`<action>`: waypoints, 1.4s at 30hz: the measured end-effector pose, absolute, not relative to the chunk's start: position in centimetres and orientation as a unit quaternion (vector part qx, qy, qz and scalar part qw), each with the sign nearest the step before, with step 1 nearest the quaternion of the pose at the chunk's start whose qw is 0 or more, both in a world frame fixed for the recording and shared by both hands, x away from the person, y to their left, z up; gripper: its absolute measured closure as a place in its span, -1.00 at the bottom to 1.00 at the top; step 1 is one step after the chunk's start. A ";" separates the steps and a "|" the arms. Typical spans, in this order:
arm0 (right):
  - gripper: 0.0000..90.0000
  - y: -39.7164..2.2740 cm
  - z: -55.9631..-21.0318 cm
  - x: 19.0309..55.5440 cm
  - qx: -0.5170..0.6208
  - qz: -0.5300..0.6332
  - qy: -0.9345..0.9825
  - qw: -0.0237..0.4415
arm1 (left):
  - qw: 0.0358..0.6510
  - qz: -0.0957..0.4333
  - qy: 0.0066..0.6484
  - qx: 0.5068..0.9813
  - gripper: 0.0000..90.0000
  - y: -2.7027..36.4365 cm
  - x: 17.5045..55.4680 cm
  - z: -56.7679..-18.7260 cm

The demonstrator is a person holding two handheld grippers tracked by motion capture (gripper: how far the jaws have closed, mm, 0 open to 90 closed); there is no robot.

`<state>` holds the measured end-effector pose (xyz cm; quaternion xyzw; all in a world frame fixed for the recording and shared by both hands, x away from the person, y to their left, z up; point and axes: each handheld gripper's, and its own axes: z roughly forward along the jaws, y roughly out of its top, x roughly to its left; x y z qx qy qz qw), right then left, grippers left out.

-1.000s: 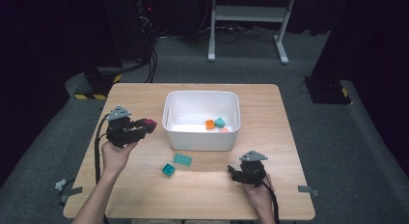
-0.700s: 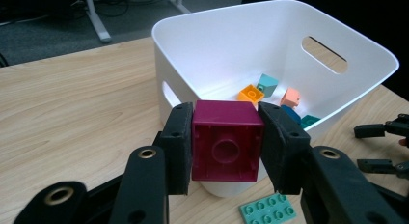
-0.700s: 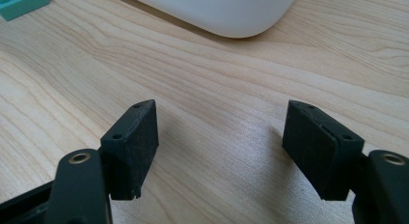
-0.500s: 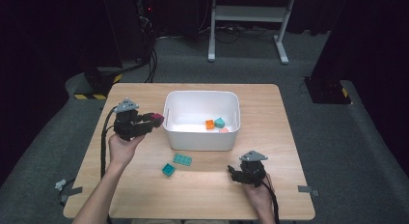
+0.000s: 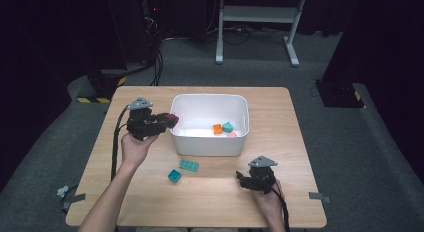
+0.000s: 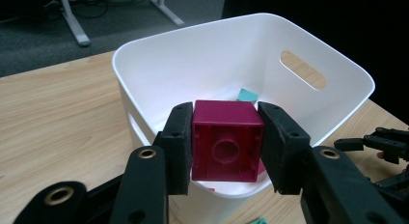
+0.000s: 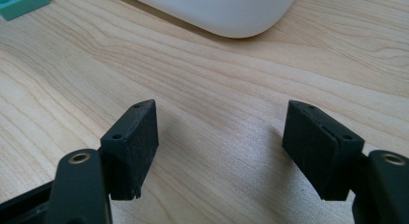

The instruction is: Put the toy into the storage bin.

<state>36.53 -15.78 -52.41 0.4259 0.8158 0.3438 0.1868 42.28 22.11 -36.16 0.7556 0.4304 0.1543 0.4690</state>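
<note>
Magenta block [image 6: 226, 139] sits pinched between my left fingers [image 6: 179, 147], held at the near rim of the white bin [image 5: 175, 137], just above its edge. My right fingers [image 7: 132, 149] are spread, empty, low over the desk [image 7: 217, 89] near the bin's corner.

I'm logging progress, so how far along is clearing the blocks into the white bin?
Done: an orange block and a teal block lie in the white bin, with a pinkish piece beside them. In hand: the left hand-held gripper grips a magenta block at the bin's rim. Left: two teal blocks on the table; the right hand-held gripper waits open.
</note>
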 end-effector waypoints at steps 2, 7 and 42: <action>-0.37 -15.8 -52.4 36.5 0.426 0.344 0.816 0.187 | 0.471 0.151 0.428 0.757 0.30 21.6 42.7 -36.1; -0.37 -15.8 -52.4 36.5 0.426 0.344 0.816 0.187 | 0.471 0.147 0.423 0.760 0.30 20.5 43.2 -36.1; -0.37 -15.8 -52.4 36.5 0.426 0.344 0.816 0.186 | 0.442 0.192 0.437 0.760 -0.20 21.0 41.8 -37.2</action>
